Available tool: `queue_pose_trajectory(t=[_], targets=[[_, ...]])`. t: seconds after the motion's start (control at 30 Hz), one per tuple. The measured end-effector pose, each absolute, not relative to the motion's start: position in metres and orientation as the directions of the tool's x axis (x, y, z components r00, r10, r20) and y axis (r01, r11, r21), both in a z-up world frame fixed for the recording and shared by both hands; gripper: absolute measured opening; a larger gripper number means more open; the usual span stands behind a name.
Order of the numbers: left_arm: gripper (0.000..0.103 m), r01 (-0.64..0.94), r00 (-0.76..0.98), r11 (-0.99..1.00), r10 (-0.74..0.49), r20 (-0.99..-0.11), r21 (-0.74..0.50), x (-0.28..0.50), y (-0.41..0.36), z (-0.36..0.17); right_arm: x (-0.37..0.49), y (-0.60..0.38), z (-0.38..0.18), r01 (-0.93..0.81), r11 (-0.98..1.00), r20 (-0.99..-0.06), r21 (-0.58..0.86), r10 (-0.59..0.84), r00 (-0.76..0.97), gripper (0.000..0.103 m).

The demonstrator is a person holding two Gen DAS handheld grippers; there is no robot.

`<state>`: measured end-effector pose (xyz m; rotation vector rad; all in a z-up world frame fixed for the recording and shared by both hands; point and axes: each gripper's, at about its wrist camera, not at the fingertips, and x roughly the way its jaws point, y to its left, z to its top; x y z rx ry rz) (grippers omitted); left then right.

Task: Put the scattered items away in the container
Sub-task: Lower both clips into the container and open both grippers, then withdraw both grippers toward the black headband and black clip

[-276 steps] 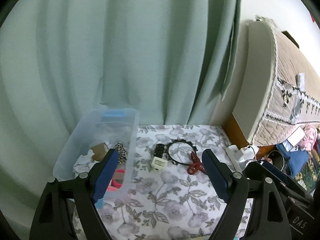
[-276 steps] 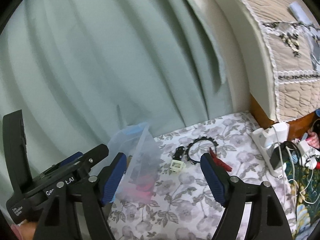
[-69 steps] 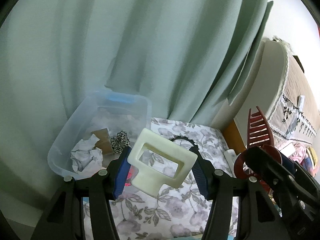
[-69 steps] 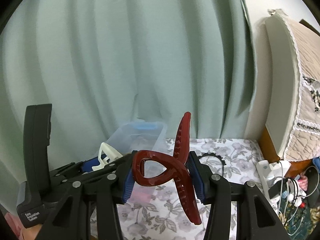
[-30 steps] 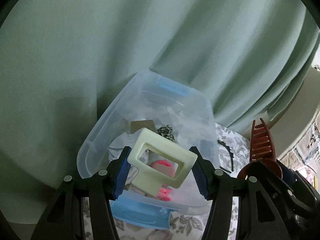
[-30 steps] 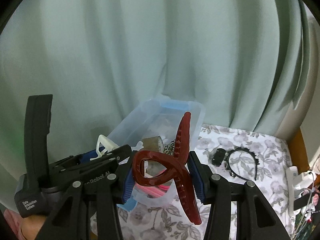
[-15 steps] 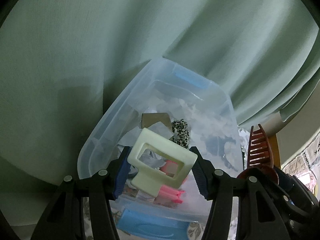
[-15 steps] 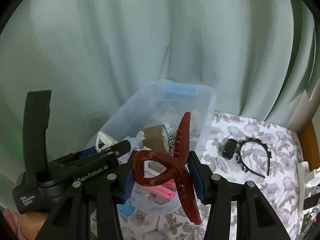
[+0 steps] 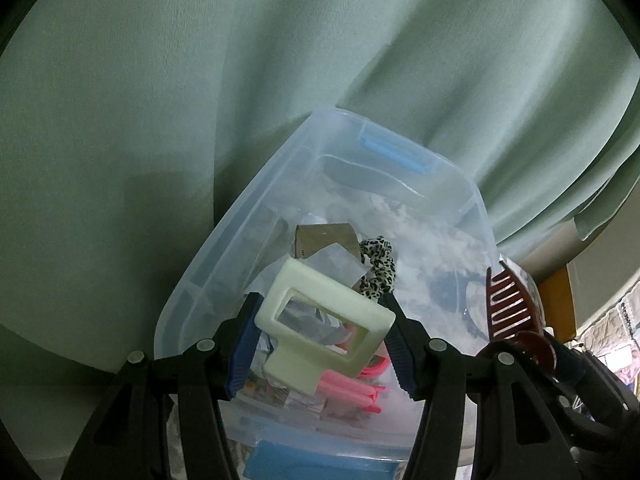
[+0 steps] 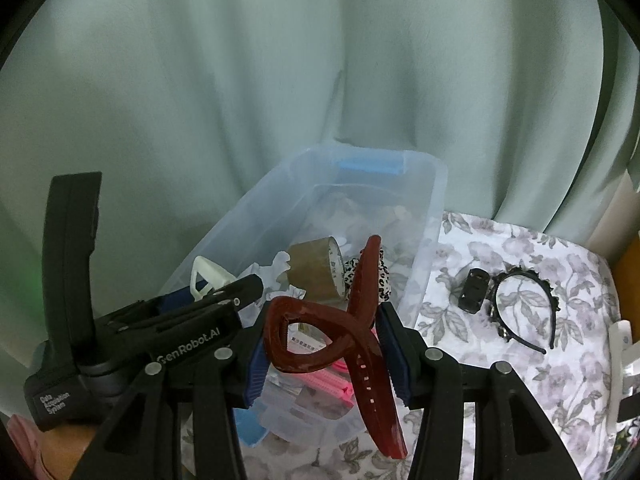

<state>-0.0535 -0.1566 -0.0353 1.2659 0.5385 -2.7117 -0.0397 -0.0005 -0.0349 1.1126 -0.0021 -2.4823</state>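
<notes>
A clear plastic container (image 9: 236,236) with blue latches sits against the curtain. My left gripper (image 9: 322,332) hangs over its near end, shut on a cream rectangular hair clip (image 9: 332,292). Just to the right, my right gripper (image 10: 324,344) is shut on a dark red claw clip (image 10: 360,344), above the container's (image 10: 424,216) near right corner. Inside lie a brown tape roll (image 10: 316,268), a leopard scrunchie (image 9: 378,264), pink clips (image 9: 348,390) and crumpled paper. A black headband (image 10: 554,308) and a small black clip (image 10: 474,290) rest on the floral cloth to the right.
A green curtain (image 10: 280,80) hangs close behind the container. The floral cloth (image 10: 500,380) covers the surface to the right, with a white power strip (image 10: 622,344) at its far right edge. A hand (image 10: 60,448) holds the left gripper at the lower left.
Both grippers have sunk toward the container, which now fills more of each view. The cream clip and the red claw clip stay gripped as before.
</notes>
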Motion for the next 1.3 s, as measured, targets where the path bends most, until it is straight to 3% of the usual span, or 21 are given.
queue_pose_trajectory(t=[0.23, 0.4, 1.23, 1.3], targets=[[0.061, 0.235, -0.645, -0.935, 0.054, -0.763, -0.265, -0.057, -0.158, -0.037, -0.044, 0.0, -0.041, 0.363, -0.915, -0.72, 0.174, -0.37, -0.587, 0.054], [0.069, 0.228, -0.643, -0.933, 0.07, -0.763, -0.278, -0.061, -0.159, -0.037, -0.046, 0.003, -0.043, 0.342, -0.921, -0.723, 0.189, -0.366, -0.586, 0.057], [0.071, 0.228, -0.605, -0.946, 0.048, -0.795, -0.23, -0.042, -0.136, -0.016, -0.015, 0.034, -0.018, 0.292, -0.932, -0.683, 0.213, -0.356, -0.638, 0.059], [0.075, 0.217, -0.609, -0.951, 0.045, -0.792, -0.221, -0.037, -0.13, -0.01, -0.01, 0.038, -0.013, 0.289, -0.933, -0.674, 0.215, -0.356, -0.648, 0.06]])
